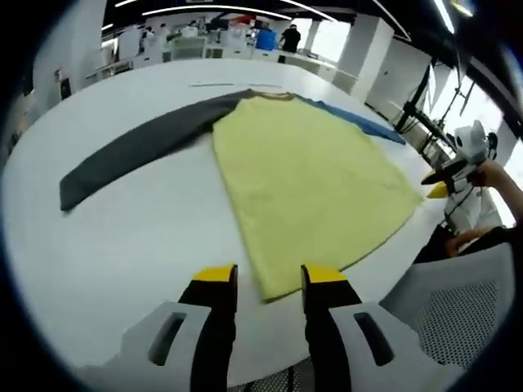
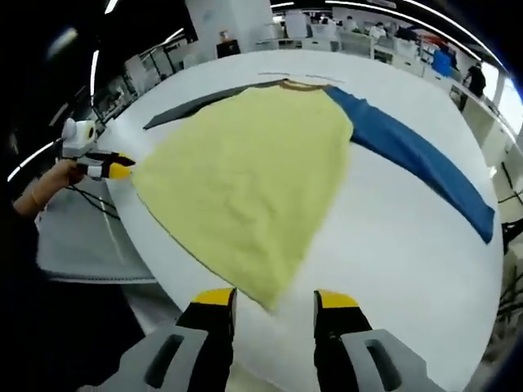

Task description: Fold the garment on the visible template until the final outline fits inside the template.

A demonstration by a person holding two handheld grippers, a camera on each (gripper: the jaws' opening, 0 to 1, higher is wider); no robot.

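Observation:
A long-sleeved garment lies flat on the white table. Its yellow body has a dark grey sleeve and a blue sleeve, both spread outward. My left gripper is open just short of one hem corner. My right gripper is open at the other hem corner. Neither holds anything. Each gripper also appears in the other's view, held by a hand: the right gripper and the left gripper.
A thin dark line marks the table beyond the collar. A grey mesh chair stands at the table's near edge. Desks and people are far behind.

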